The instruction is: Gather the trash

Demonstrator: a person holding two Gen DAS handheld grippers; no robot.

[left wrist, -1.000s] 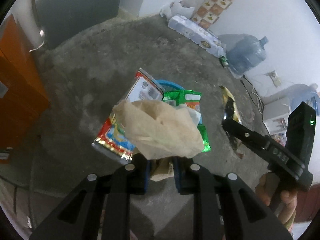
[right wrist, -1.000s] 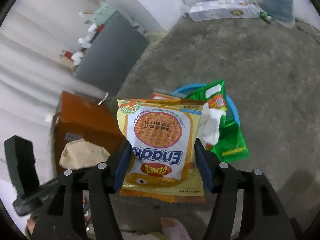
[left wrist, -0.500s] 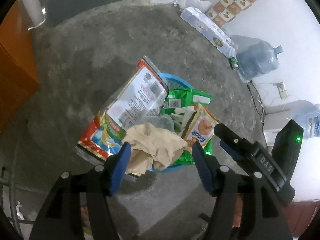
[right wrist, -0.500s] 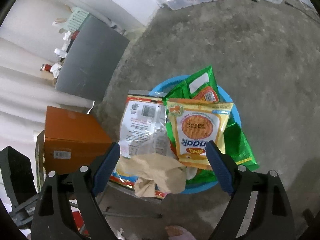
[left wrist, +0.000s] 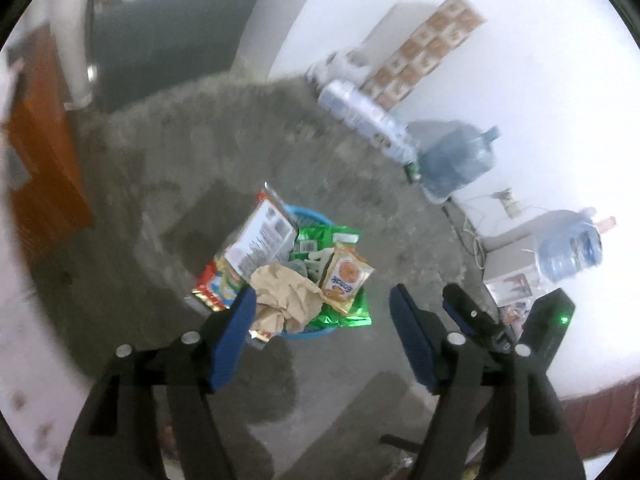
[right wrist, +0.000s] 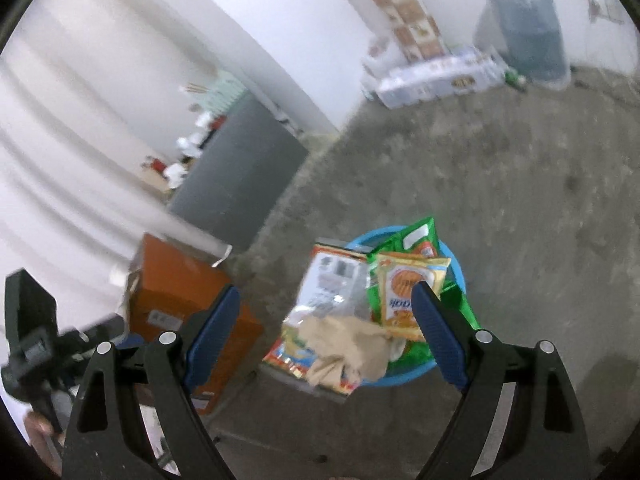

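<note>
A blue basin (left wrist: 308, 334) (right wrist: 452, 264) stands on the concrete floor, heaped with trash. In it lie a large white-and-red wrapper (left wrist: 260, 244) (right wrist: 332, 284), a green wrapper (left wrist: 320, 236) (right wrist: 420, 236), a yellow snack packet (left wrist: 346, 280) (right wrist: 404, 292) and crumpled brown paper (left wrist: 288, 292) (right wrist: 348, 340). My left gripper (left wrist: 324, 336) hangs above the basin's near edge, its jaws opening with nothing between them. My right gripper (right wrist: 326, 332) (left wrist: 472, 316) is open and empty, also above the basin. The left gripper's body (right wrist: 32, 340) shows at the far left.
An orange box (left wrist: 44, 152) (right wrist: 180, 292) stands left of the basin. Along the white wall are a wrapped pack of rolls (left wrist: 364, 116) (right wrist: 436, 76) and water jugs (left wrist: 456, 160) (right wrist: 524, 28). Another jug (left wrist: 568, 248) and cables sit at the right. A grey panel (right wrist: 240, 176) leans at the back.
The left gripper let go of the brown paper and the right let go of the yellow packet; both now lie in the basin. Both grippers opened wide and rose away.
</note>
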